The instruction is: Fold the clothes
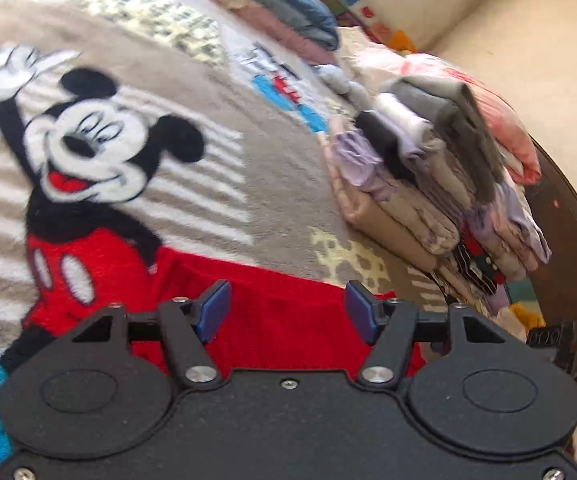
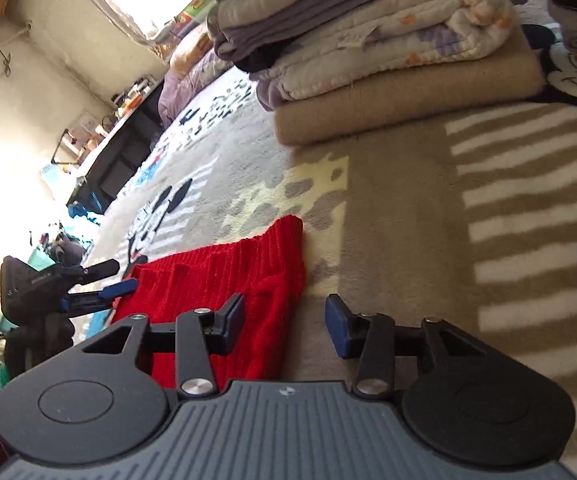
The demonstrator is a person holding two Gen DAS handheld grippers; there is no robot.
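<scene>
A red knitted garment (image 1: 272, 320) lies flat on the Mickey Mouse blanket (image 1: 136, 168), directly under and ahead of the left gripper (image 1: 288, 310), whose blue pads (image 1: 214, 308) stand spread apart with nothing between them. Seen from the right wrist, the same garment (image 2: 224, 280) sits ahead and to the left of the right gripper (image 2: 284, 324), its jaws likewise released and empty over the blanket (image 2: 408, 208). The left gripper (image 2: 118, 288) appears beyond the garment's far edge. A stack of folded clothes (image 1: 428, 184) rests ahead to the right of the left gripper.
</scene>
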